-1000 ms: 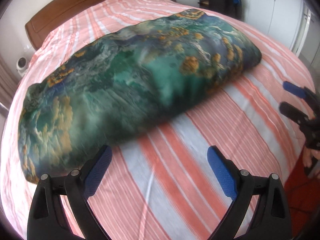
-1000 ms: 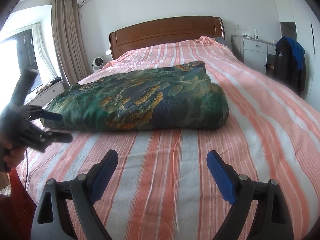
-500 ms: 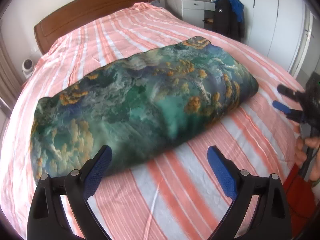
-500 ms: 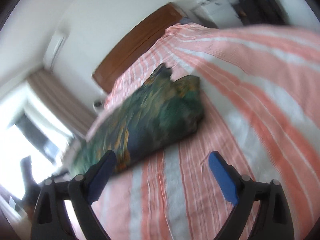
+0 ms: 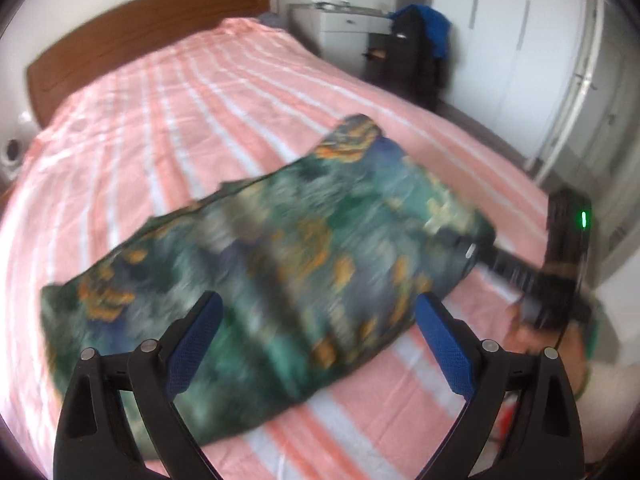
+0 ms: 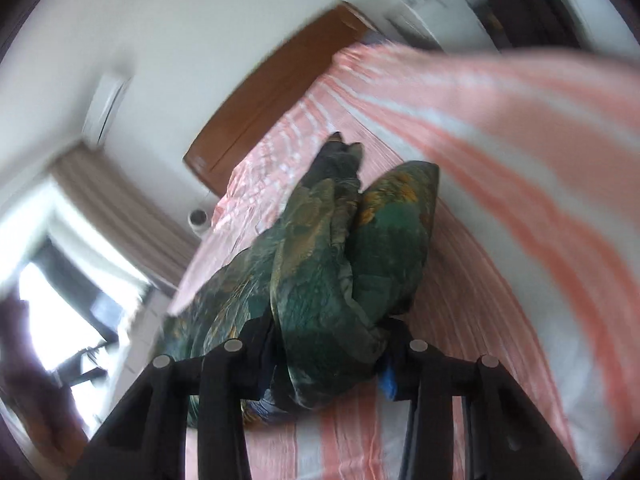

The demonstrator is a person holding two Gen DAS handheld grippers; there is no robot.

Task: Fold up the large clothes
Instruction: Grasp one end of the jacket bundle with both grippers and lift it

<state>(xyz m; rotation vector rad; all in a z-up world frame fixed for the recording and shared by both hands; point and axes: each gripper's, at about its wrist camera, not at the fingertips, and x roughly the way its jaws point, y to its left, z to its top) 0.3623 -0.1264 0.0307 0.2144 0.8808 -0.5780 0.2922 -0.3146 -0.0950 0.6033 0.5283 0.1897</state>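
A large folded quilt [image 5: 280, 264] with a green, blue and orange print lies across the pink striped bed [image 5: 208, 92]. My left gripper [image 5: 316, 348] is open and empty, just in front of the quilt's near edge. My right gripper [image 6: 328, 364] is tilted and has the quilt's end [image 6: 320, 320] bunched between its jaws; its blue pads are mostly hidden by the cloth. In the left wrist view the right gripper [image 5: 472, 250] reaches into the quilt's right end.
A wooden headboard [image 5: 140, 52] stands at the far end of the bed. A white dresser [image 5: 344, 28] and a dark chair with clothes [image 5: 412, 56] stand at the right. White wardrobe doors [image 5: 520, 48] line the right wall. A curtain and window [image 6: 80, 240] are at the left.
My right gripper has swung in, tilted, and closed on the quilt's right end. My left gripper has moved closer to the quilt's near edge and stays open.
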